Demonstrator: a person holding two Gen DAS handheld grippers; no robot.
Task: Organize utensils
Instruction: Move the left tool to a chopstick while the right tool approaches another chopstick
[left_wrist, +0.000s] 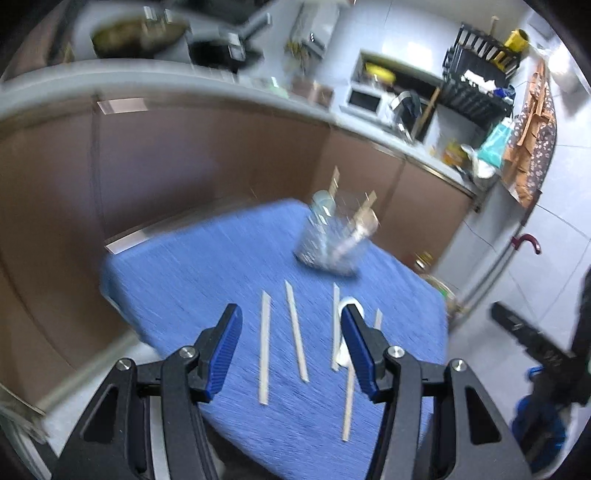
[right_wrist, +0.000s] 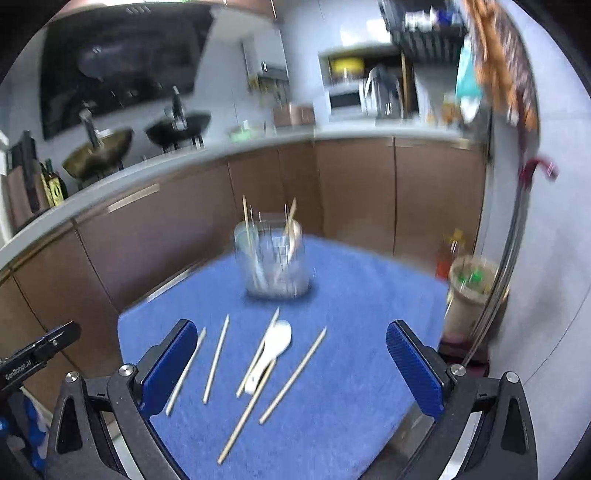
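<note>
Several wooden chopsticks (right_wrist: 216, 358) and a white spoon (right_wrist: 271, 349) lie loose on a blue cloth-covered table (right_wrist: 351, 332). A clear holder (right_wrist: 275, 264) at the table's far side has chopsticks and a spoon standing in it. In the left wrist view the chopsticks (left_wrist: 265, 347), the spoon (left_wrist: 349, 304) and the holder (left_wrist: 332, 238) also show. My left gripper (left_wrist: 291, 354) is open and empty above the near chopsticks. My right gripper (right_wrist: 291, 369) is open wide and empty above the spoon and chopsticks.
Brown cabinets under a grey counter (right_wrist: 147, 166) run behind the table, with woks (right_wrist: 98, 153) and a microwave (right_wrist: 345, 98) on it. A bin (right_wrist: 471, 291) and bottles stand on the floor to the right. Both views are motion-blurred.
</note>
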